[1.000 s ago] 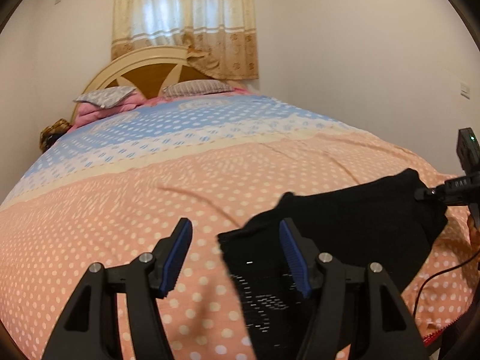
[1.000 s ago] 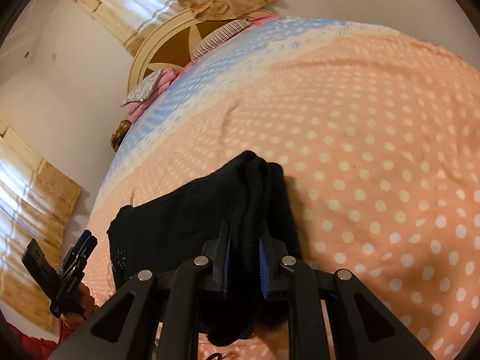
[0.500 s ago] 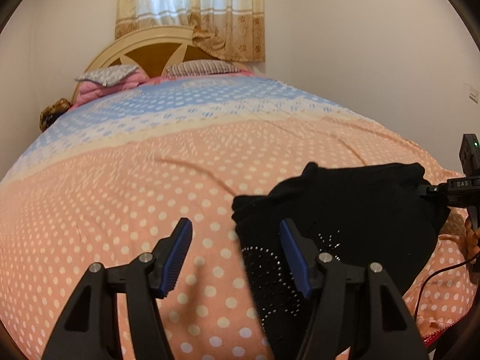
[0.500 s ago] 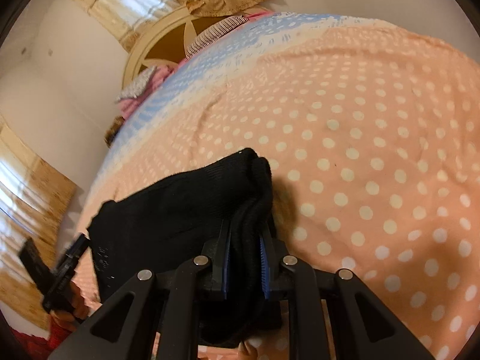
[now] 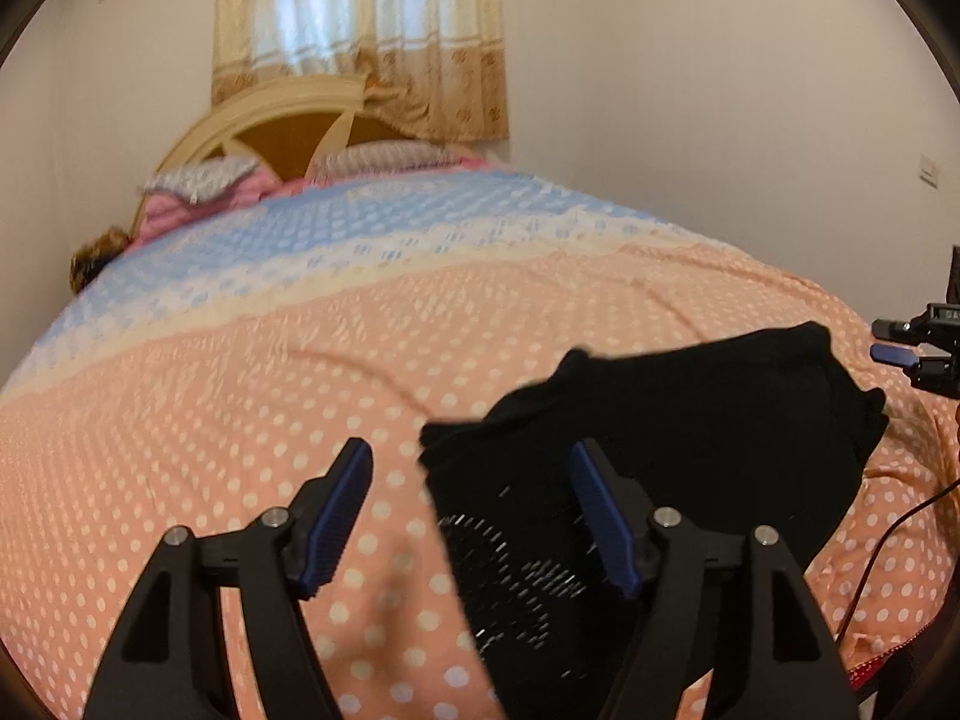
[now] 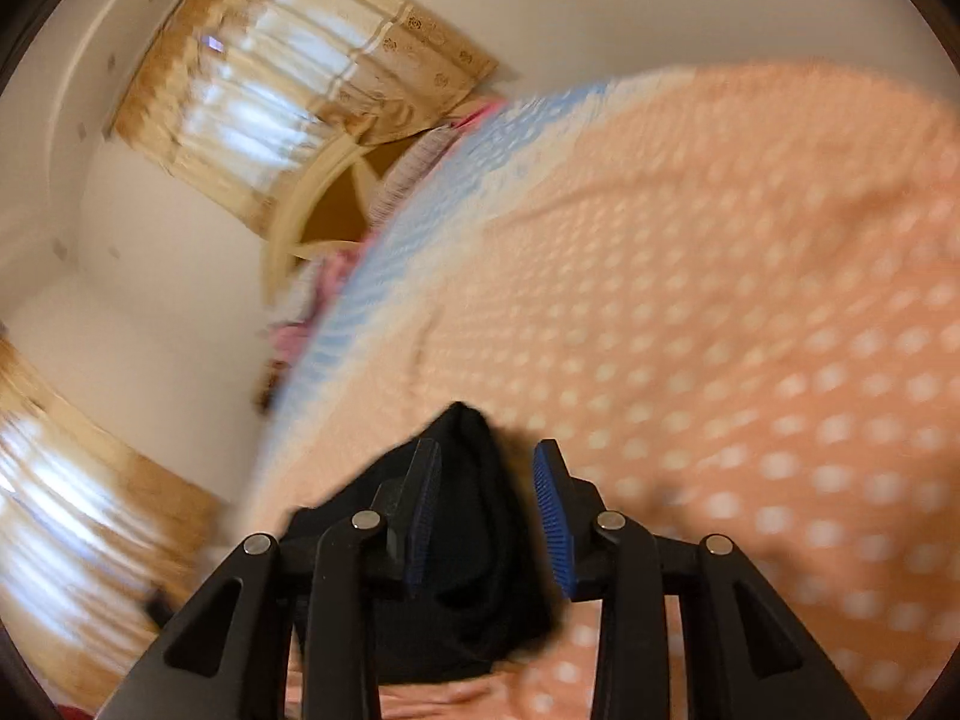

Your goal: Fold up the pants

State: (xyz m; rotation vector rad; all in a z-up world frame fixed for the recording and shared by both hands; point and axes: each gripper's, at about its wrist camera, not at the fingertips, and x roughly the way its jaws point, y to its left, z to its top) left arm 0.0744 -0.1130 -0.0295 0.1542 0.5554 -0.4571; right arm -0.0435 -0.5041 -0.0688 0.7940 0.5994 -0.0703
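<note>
The black pants (image 5: 690,438) lie folded in a compact pile on the orange polka-dot bedspread (image 5: 240,396), near the bed's front right corner. My left gripper (image 5: 474,480) is open and empty, just above the pile's left edge. My right gripper (image 6: 487,480) is open, with its jaws standing apart around the folded end of the pants (image 6: 474,516) without gripping it. The right gripper also shows at the right edge of the left wrist view (image 5: 900,342), just off the pile's far right corner.
The bed has a wooden headboard (image 5: 282,132), pillows (image 5: 204,180) and a blue band of bedspread at the far end. A curtained window (image 5: 360,30) is behind it. A white wall runs along the right. A cable (image 5: 888,534) hangs at the bed's front right.
My right gripper has opened and let go of the folded end of the pants, and its view has swung and blurred. The left gripper stays open above the pile.
</note>
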